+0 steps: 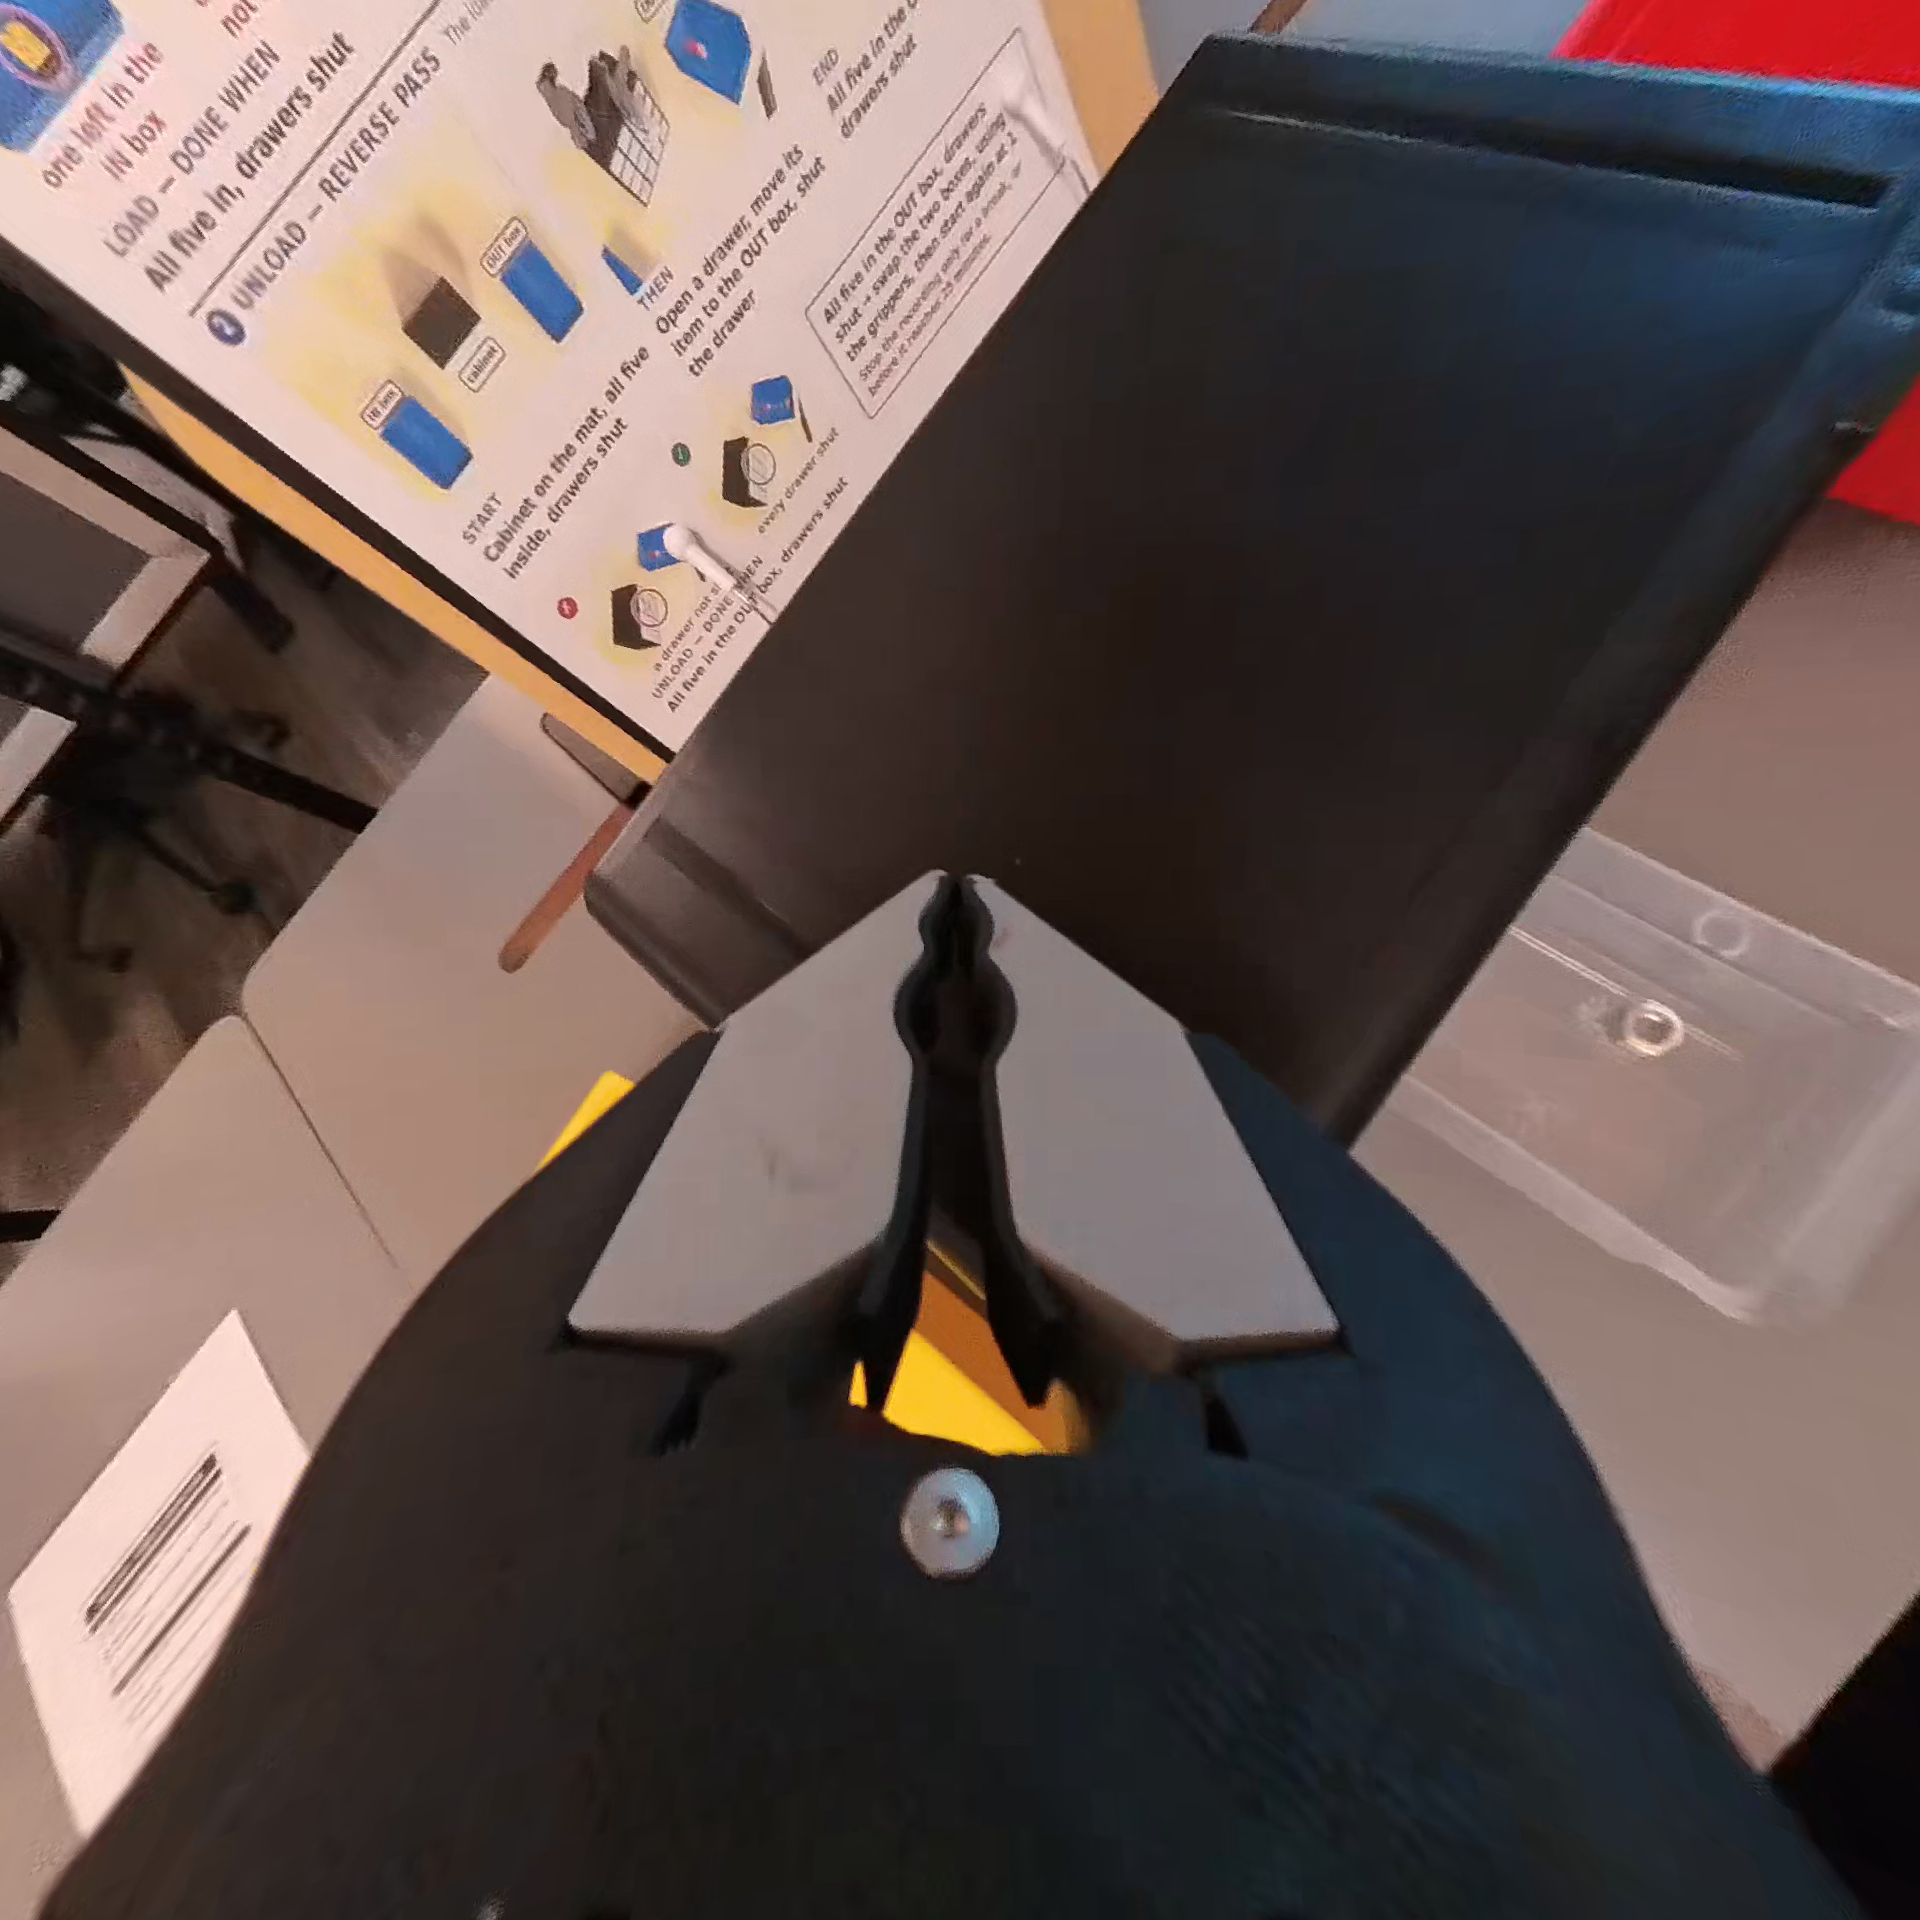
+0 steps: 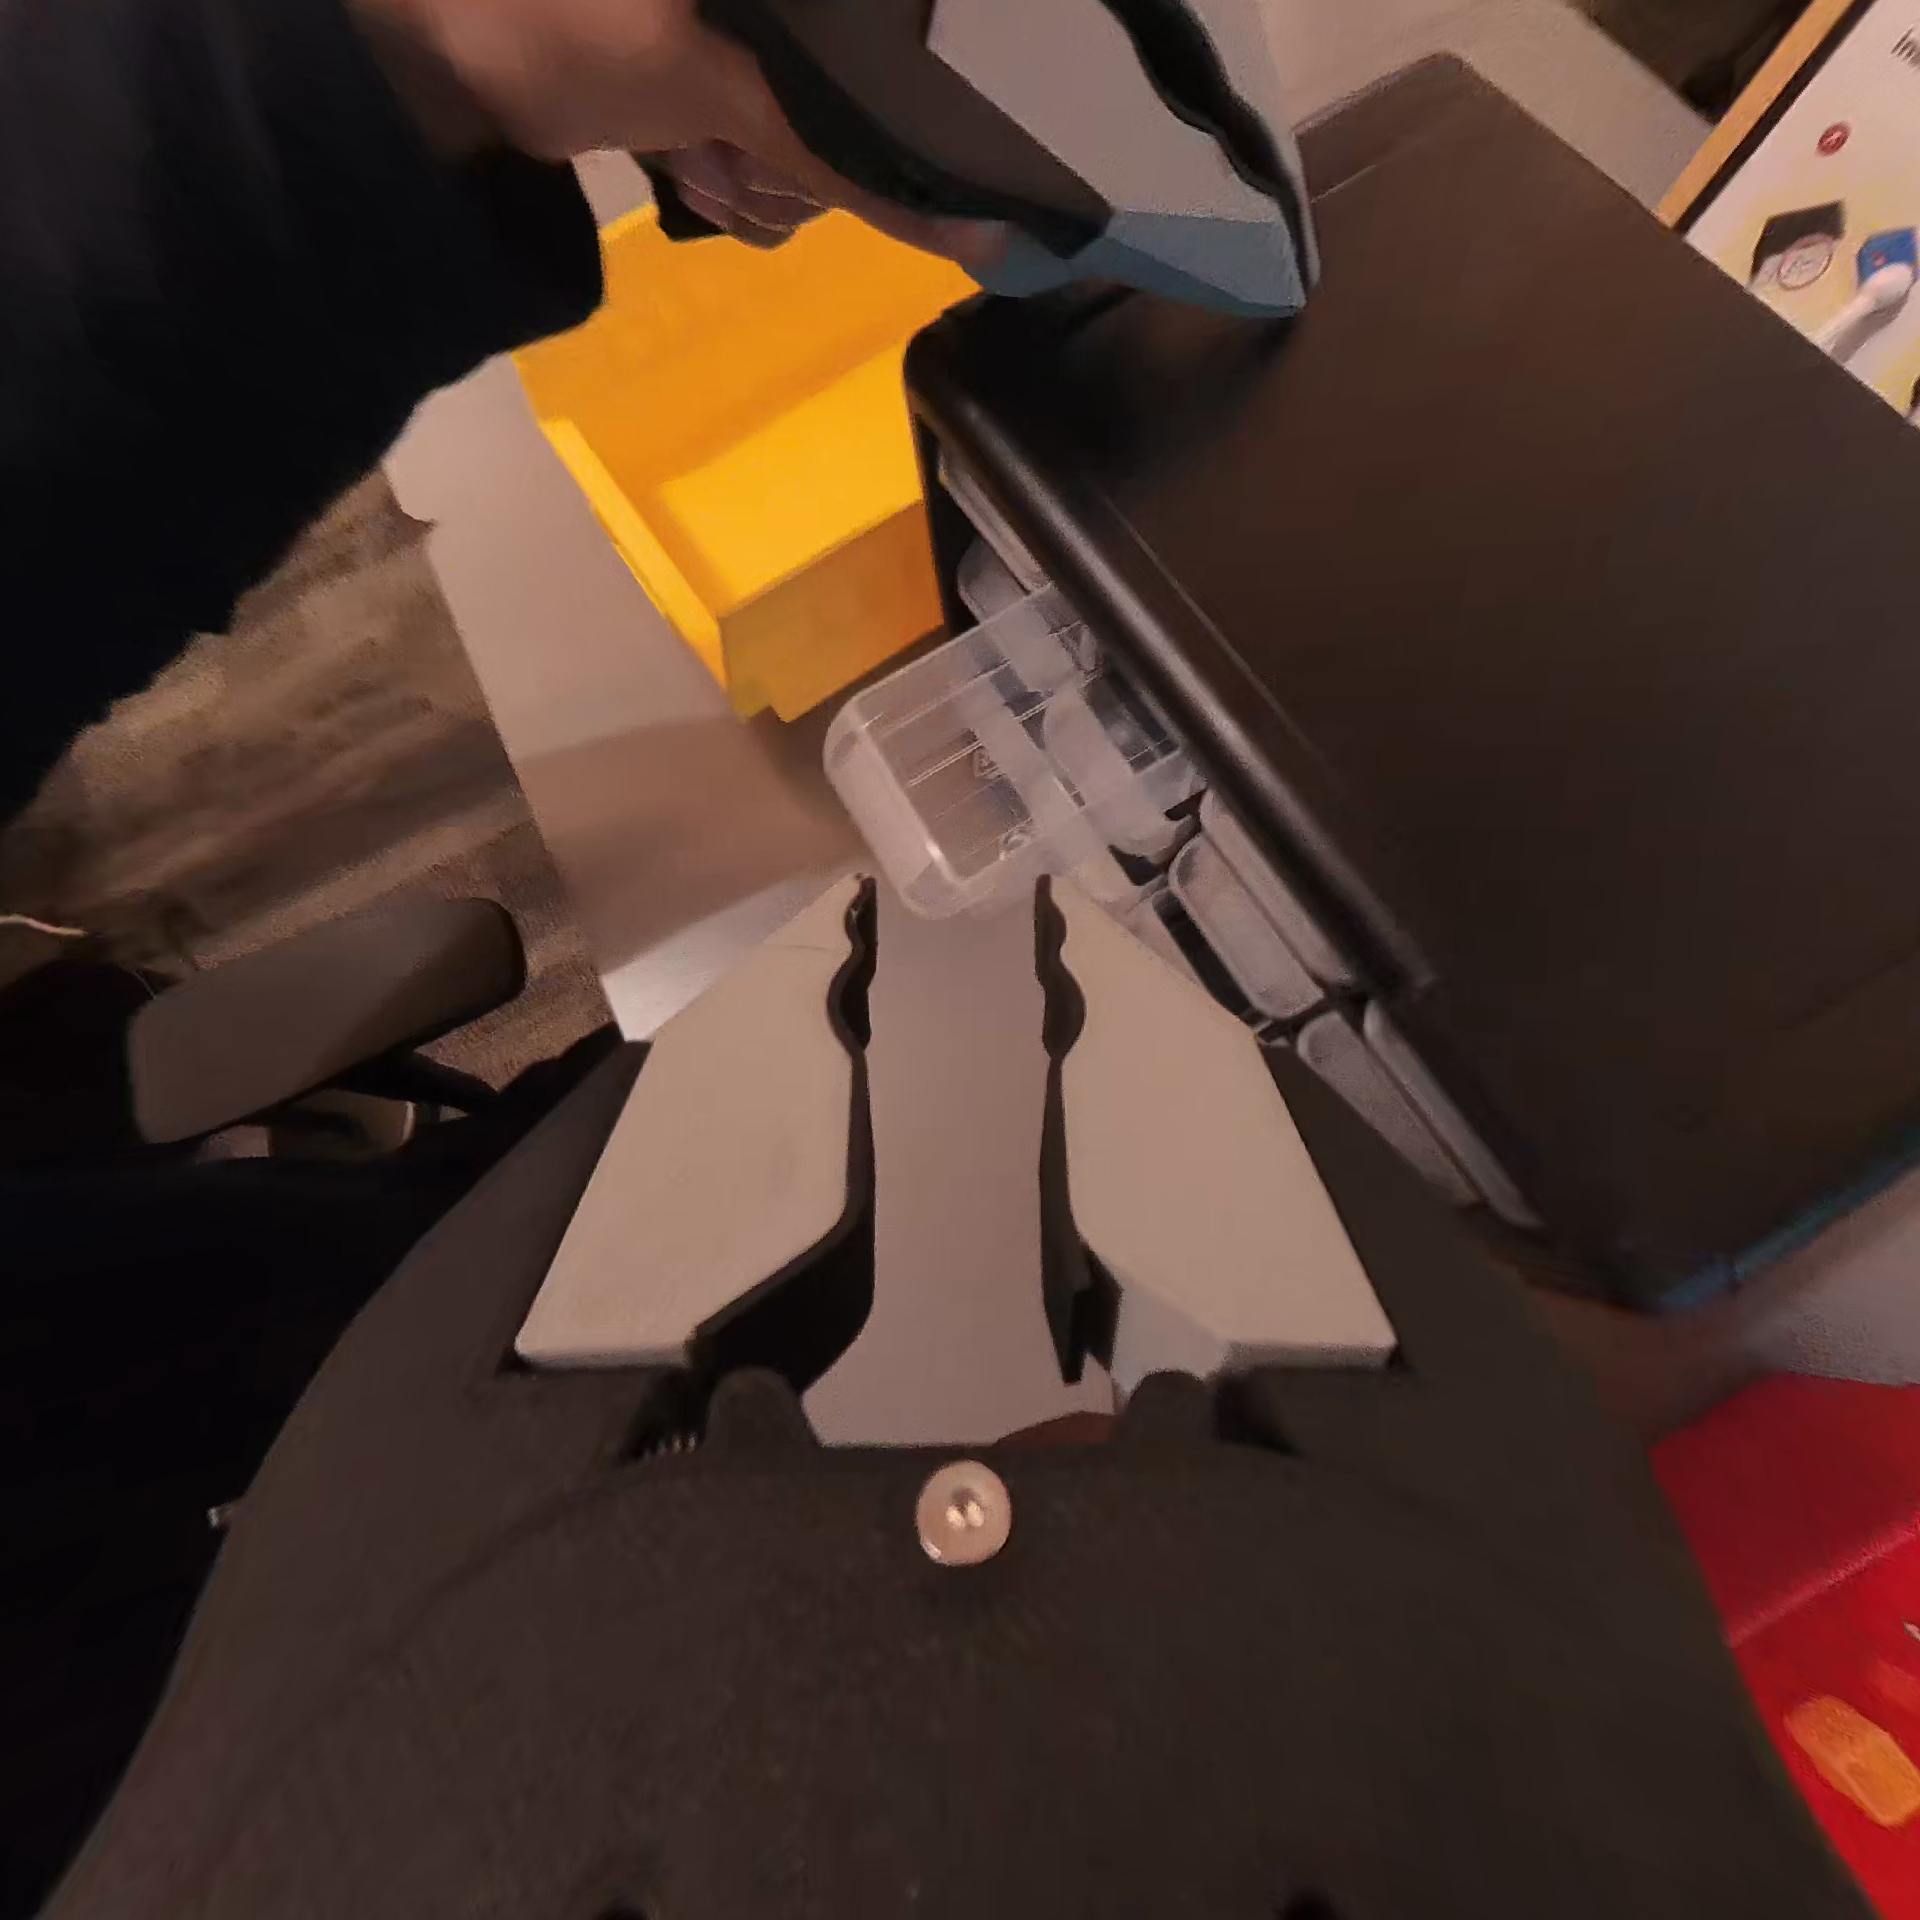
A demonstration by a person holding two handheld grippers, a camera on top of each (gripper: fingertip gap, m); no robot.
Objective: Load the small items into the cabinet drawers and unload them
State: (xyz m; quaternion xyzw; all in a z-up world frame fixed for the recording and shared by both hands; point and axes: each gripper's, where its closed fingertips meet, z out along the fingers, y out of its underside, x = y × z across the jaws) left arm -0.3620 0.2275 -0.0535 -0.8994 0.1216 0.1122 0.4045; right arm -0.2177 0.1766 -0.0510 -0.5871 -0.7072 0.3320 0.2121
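Observation:
A black cabinet (image 2: 1558, 623) stands on the table, with one clear plastic drawer (image 2: 935, 769) pulled out of its front. My right gripper (image 2: 951, 902) is open and empty, its tips just short of the drawer's front end. My left gripper (image 1: 956, 899) is shut with nothing in it, its tips against the cabinet's top (image 1: 1299, 520). It also shows in the right wrist view (image 2: 1164, 218), held by a hand at the cabinet's far top edge. The open drawer also shows in the left wrist view (image 1: 1662, 1039); a small round shape shows through it, and I cannot tell what it is.
A yellow box (image 2: 748, 468) stands left of the cabinet. A red box (image 2: 1808, 1558) holding an orange item lies at the lower right. An instruction poster (image 1: 499, 312) leans behind the cabinet. A white sheet (image 1: 156, 1558) lies on the grey table (image 1: 416, 987).

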